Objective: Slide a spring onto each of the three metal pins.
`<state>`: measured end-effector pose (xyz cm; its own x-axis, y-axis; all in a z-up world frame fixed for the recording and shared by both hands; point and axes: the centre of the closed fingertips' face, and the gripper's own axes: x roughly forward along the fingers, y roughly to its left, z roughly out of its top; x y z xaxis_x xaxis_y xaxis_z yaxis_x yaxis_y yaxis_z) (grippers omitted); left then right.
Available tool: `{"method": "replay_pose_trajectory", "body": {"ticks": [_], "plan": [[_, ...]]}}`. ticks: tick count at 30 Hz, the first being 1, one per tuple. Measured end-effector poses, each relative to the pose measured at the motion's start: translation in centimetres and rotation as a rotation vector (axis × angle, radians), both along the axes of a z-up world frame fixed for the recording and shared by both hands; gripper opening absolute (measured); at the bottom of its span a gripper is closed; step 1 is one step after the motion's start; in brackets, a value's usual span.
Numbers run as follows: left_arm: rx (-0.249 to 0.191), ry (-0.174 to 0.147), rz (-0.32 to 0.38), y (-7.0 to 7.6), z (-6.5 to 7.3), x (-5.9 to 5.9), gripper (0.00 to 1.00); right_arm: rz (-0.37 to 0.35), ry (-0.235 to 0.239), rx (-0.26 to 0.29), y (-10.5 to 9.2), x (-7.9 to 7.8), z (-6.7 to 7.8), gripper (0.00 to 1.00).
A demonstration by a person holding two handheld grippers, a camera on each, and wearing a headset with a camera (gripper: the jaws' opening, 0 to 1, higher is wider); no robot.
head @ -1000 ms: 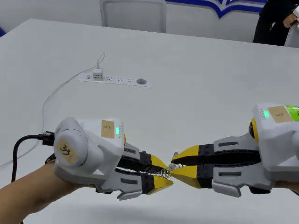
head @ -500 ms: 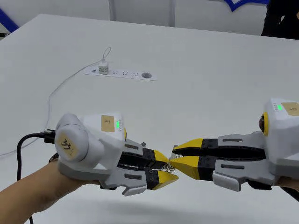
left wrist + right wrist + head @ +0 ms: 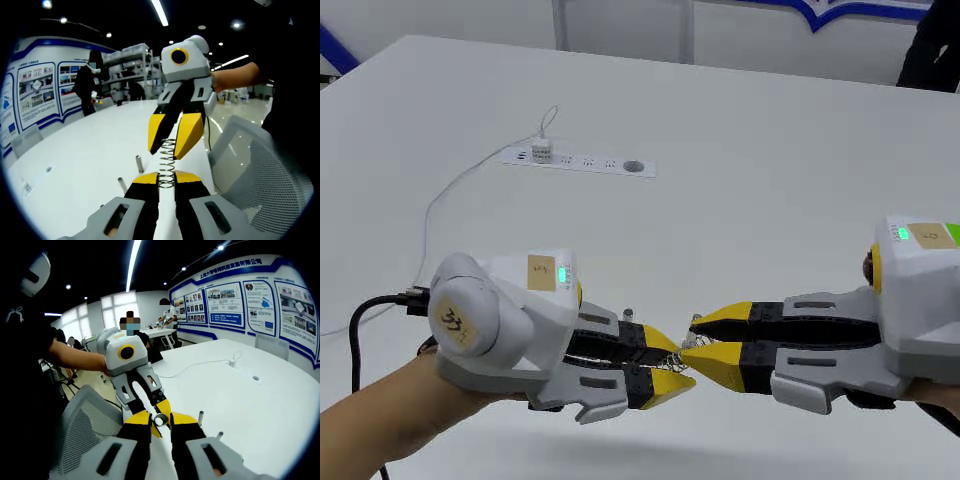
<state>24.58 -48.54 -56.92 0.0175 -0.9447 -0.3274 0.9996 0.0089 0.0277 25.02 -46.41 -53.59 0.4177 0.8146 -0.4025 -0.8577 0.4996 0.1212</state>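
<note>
Head view: spring bridged tip to tip between two grippers

Both grippers are held above the white table [image 3: 770,180], noses meeting at the lower middle of the picture. The left gripper [image 3: 676,362] comes in from 9 o'clock, the right gripper [image 3: 691,338] from 3 o'clock. The spring [image 3: 674,352] sits in the short gap where the yellow tips meet. Its long axis lies close to level, running roughly 9 to 3, in line with both sets of fingers.

Left gripper view: the coil stands straight along this gripper's own line, 6 to 12. Its near end is pinched between the left jaws, which are drawn in tight on it. The far end reaches up between the right gripper's tips.

Right gripper view: the spring is seen end-on, a small ring between the yellow tips, so its axis points straight at the camera. The right jaws stand narrow on either side of that end. I cannot tell whether they press on the coil or only flank it.

One metal pin [image 3: 139,163] stands upright on the table, at about 9 o'clock from the spring in the left gripper view. A second pin [image 3: 121,184] stands at 8 o'clock, also upright. Both are apart from the spring.

A power strip [image 3: 578,161] lies on the table, well off at 11 o'clock in the head view.
</note>
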Motion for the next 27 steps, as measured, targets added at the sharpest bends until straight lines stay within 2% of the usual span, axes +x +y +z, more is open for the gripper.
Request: {"method": "replay_pose_trajectory", "body": {"ticks": [3,5,10,13,15,20,23,24,27], "plan": [[-0.008,0.005,0.007,0.0,0.1,0.2,0.1,-0.008,-0.001,0.012,0.1,0.2,0.0,0.12],[-0.003,0.001,0.005,0.1,0.0,0.3,0.1,-0.019,0.008,0.043,0.3,0.3,0.3,0.11],[0.008,-0.004,0.005,0.1,-0.3,0.3,0.1,-0.004,-0.004,0.009,0.4,0.3,-0.1,0.11],[0.018,0.029,0.019,0.2,-0.3,0.5,0.1,0.003,-0.009,-0.004,0.8,0.4,0.0,0.11],[0.022,0.033,0.045,0.5,-0.3,1.0,0.11,0.007,-0.021,-0.027,0.9,0.7,0.0,0.11],[0.05,0.013,0.074,1.0,-0.2,1.7,0.13,0.02,-0.053,-0.052,1.1,1.4,0.7,0.11],[0.062,0.019,0.12,1.9,-0.5,2.6,0.2,0.014,-0.059,-0.055,0.8,1.9,1.1,0.11],[0.064,0.008,0.145,2.4,-0.5,3.0,0.21,0.015,-0.065,-0.066,0.6,2.1,1.2,0.11],[0.029,0.018,0.203,3.4,0.2,3.9,0.24,0.004,-0.069,-0.091,0.0,2.6,1.2,0.11]]}}
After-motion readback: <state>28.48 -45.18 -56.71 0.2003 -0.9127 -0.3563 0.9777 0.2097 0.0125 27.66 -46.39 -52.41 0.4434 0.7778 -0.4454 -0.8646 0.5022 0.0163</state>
